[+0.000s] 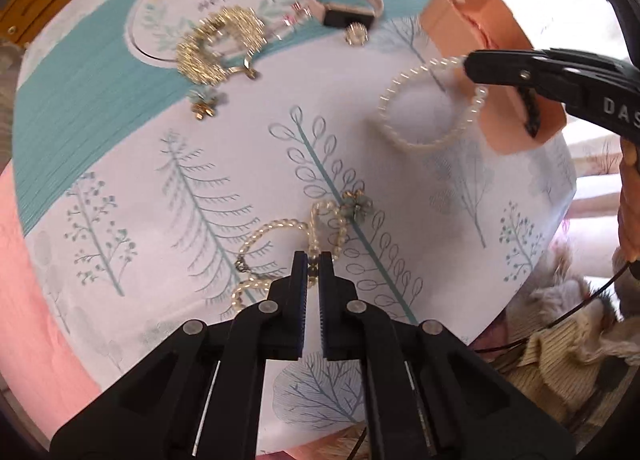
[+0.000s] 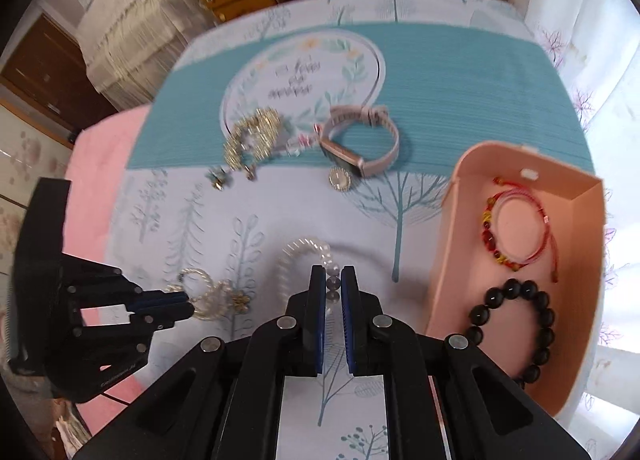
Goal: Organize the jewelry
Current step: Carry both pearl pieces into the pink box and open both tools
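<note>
- My left gripper, nearest the left wrist lens, has its jaws nearly together, pinching a strand of the pearl necklace on the cloth.
- A small green flower charm lies on that necklace at about 1 o'clock from the tips.
- My right gripper is pressed onto a white bead bracelet; in the left view the loop hangs from its tips, clear of the cloth.
- The pink box sits at 3 o'clock in the right view, holding a red string bracelet and a black bead bracelet.
- At 12 o'clock lie a pink-strapped watch, a gold tangle and a round brooch, near one another.
</note>
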{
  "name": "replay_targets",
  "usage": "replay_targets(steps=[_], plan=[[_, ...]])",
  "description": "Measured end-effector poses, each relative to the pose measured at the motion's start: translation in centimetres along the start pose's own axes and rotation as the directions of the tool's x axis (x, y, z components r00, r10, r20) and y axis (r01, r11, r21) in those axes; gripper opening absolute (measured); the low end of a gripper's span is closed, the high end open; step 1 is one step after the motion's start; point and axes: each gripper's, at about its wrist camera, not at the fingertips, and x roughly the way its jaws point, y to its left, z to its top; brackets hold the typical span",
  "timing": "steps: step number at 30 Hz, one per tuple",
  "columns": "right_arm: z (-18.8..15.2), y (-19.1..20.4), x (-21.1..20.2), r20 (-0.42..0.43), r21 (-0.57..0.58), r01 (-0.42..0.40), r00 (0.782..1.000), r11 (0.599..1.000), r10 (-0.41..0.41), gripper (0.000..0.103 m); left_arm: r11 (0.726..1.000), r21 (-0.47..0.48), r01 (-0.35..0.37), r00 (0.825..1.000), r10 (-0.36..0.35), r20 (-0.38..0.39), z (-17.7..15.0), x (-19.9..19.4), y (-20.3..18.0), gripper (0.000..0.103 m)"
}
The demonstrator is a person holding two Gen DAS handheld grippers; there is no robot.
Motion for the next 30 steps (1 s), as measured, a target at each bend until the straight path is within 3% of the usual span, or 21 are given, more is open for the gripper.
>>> replay_targets(steps=[9, 16, 21, 26, 30], plan=[[0.0, -1.3, -8.4, 0.142, 0.008, -0.059, 0.988, 0.998, 0.057, 0.008, 0.995, -0.100, 0.005, 0.988, 0.010, 0.153, -0.1, -7.3, -0.4, 0.003], [-1.1, -3.4, -15.4, 0.253, 0.018, -0.062, 0.966, 0.998, 0.055, 0.008, 0.992, -0.128, 0.016, 0.944, 0.027, 0.328, 1.7, -15.8, -3.1, 0.003], [-2.1, -5.6, -19.2, 0.306, 0.048, -0.026, 0.952, 0.998, 0.010, 0.008, 0.992, -0.115, 0.046, 0.909, 0.006, 0.416, 3.6, -20.8, -5.7, 0.003], [-3.5, -8.2, -20.7, 0.317, 0.100, 0.001, 0.948, 0.995, -0.033, 0.008, 0.995, -0.053, 0.088, 0.881, -0.053, 0.470, 5.8, -23.8, -9.8, 0.003], [-4.7, -10.0, -20.1, 0.294, 0.141, 0.010, 0.955, 0.990, -0.051, 0.008, 0.994, 0.002, 0.108, 0.871, -0.096, 0.482, 7.3, -24.2, -13.0, 0.003]])
